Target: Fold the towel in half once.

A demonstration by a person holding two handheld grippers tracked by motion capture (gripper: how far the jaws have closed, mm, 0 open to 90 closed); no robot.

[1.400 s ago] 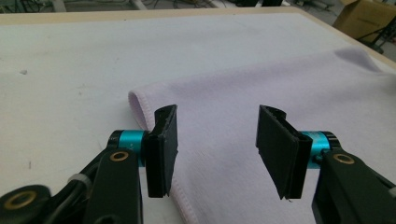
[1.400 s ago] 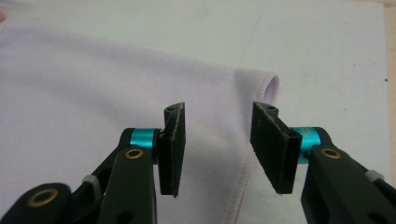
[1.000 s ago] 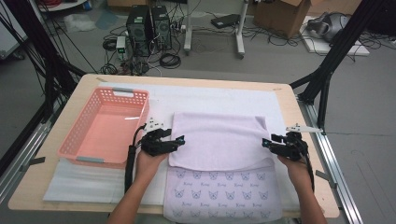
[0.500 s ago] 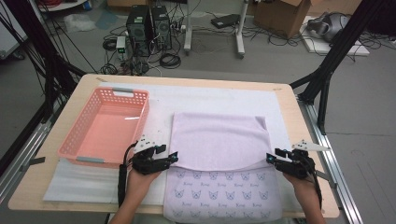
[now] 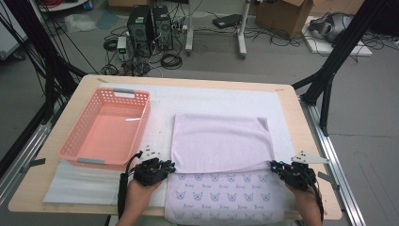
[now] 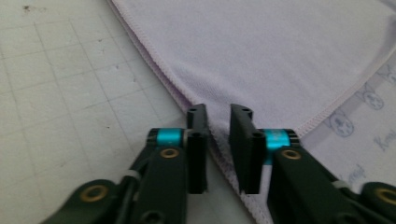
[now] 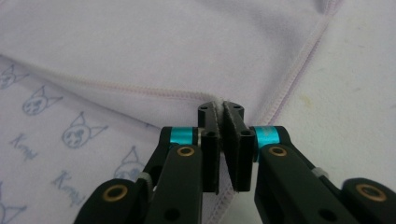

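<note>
A lilac towel [image 5: 221,141] lies on the white mat, its far half folded over so the cat-printed side [image 5: 226,197] shows nearest me. My left gripper [image 5: 170,165] sits at the left corner of the folded layer. In the left gripper view its jaws [image 6: 218,114] have just been closing and stand a narrow gap apart, with the towel's hem [image 6: 219,154] between them and not visibly pinched. My right gripper [image 5: 274,165] is at the right corner. Its jaws [image 7: 220,108] have just closed and pinch the towel's corner [image 7: 280,60].
A pink plastic basket [image 5: 143,120], with nothing in it, stands left of the towel, close to my left hand. The white mat [image 5: 211,96] covers most of the wooden table [image 5: 42,188]. Black frame legs and cables stand beyond the far edge.
Both hands have slid toward me along the towel's sides to the near corners of the folded layer. Both pairs of jaws have narrowed, and the right one has pinched the towel's corner.
</note>
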